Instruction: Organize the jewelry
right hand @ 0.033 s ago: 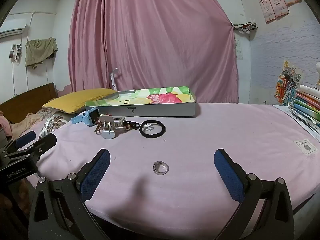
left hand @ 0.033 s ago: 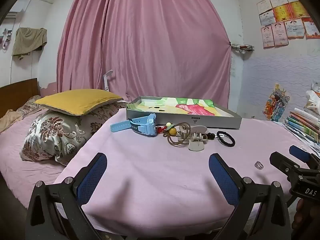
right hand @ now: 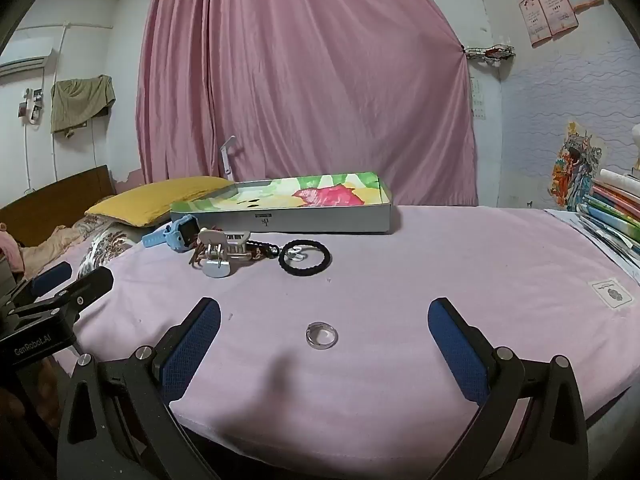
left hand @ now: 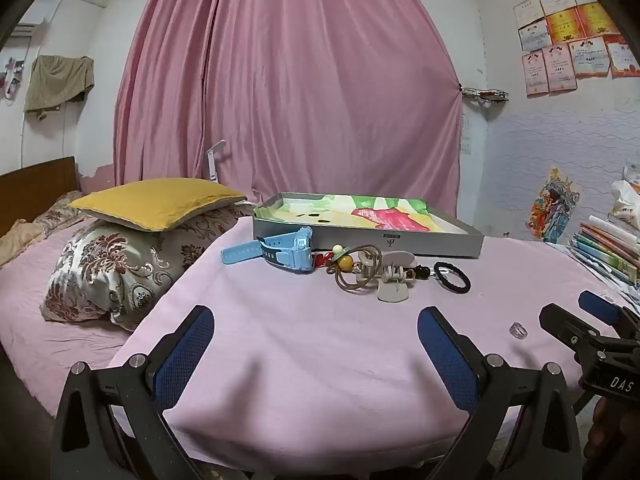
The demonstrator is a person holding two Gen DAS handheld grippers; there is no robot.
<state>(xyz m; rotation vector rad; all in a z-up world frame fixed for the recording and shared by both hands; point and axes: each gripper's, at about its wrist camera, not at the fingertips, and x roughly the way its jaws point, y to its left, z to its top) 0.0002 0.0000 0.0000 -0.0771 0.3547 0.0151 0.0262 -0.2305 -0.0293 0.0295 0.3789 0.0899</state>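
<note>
Between the right gripper's (right hand: 324, 340) wide-open, empty fingers lies a ring (right hand: 321, 335).

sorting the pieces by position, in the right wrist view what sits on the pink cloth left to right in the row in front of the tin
blue watch → hair claw clip → black hair tie

blue watch (left hand: 280, 254), black hair tie (right hand: 305, 258), pink blanket (right hand: 440, 280)
</note>
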